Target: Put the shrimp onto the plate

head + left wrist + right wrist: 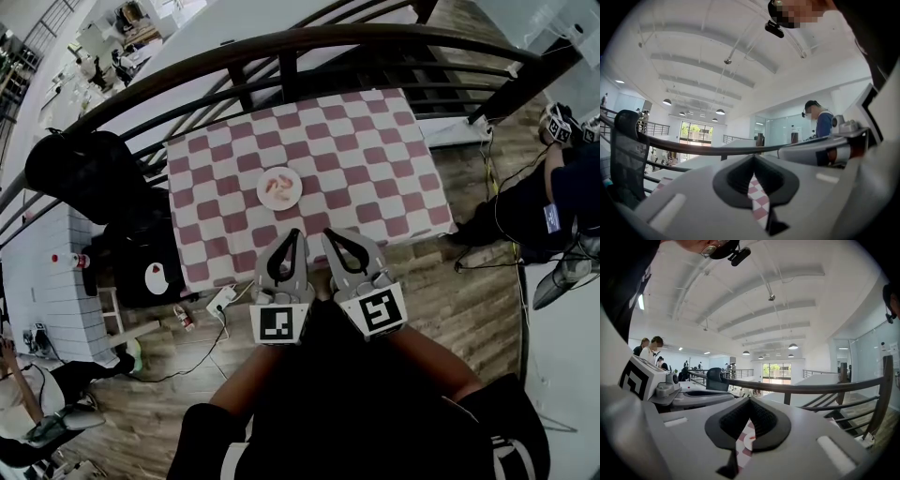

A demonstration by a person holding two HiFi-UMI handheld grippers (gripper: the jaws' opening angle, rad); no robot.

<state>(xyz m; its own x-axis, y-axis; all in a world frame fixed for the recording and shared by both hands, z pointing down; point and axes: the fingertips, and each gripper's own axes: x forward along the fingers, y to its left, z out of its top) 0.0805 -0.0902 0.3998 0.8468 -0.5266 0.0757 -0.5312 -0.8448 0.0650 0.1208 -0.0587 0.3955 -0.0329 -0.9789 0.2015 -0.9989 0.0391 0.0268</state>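
A small white plate (292,197) sits near the middle of the red-and-white checkered table (375,159), with pinkish shrimp (277,186) lying on it. My left gripper (295,232) and right gripper (328,232) are held side by side over the table's near edge, short of the plate. Both are shut, with nothing between the tips. In the left gripper view the left gripper (753,158) has its jaws meeting, and only checkered cloth (758,199) shows below them. In the right gripper view a bit of the plate (752,442) shows under the shut right gripper (749,400).
A dark curved railing (309,42) runs behind the table. A black chair (80,164) and a white cabinet (42,272) stand to the left. A power strip (221,301) and cables lie on the wooden floor. Another person (553,197) with grippers is at the right.
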